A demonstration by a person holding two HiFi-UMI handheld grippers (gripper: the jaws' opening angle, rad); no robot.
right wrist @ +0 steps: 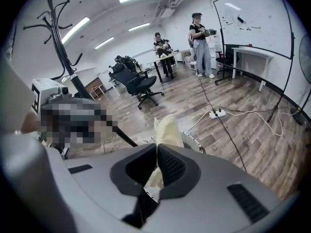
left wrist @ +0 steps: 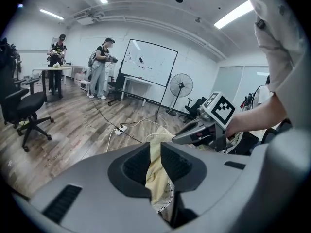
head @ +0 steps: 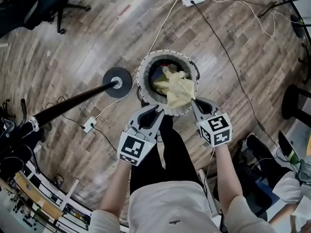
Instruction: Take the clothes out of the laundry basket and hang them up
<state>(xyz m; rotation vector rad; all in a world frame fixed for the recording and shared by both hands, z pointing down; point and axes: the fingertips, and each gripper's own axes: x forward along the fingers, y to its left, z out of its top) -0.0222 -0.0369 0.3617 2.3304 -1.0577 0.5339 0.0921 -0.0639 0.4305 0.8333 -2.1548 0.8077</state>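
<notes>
Both tongs are clamped on the pale yellow garment (head: 177, 92): the left tongs (head: 156, 110) on a thick bunch at the near rim of the basket (head: 142, 74), the right tongs (head: 196, 103) pinched tight on a thin fold just beside that rim. I reckon the two-point grip is so it comes out spread instead of balled up, and most of it's bunched over the basket's near side on top of darker clothes (head: 158, 71). The rack (head: 68, 103) has its base just left of the basket, so that's probably the target, and the cable (head: 228, 57) trailing right of the basket looks like the thing to trip on.
</notes>
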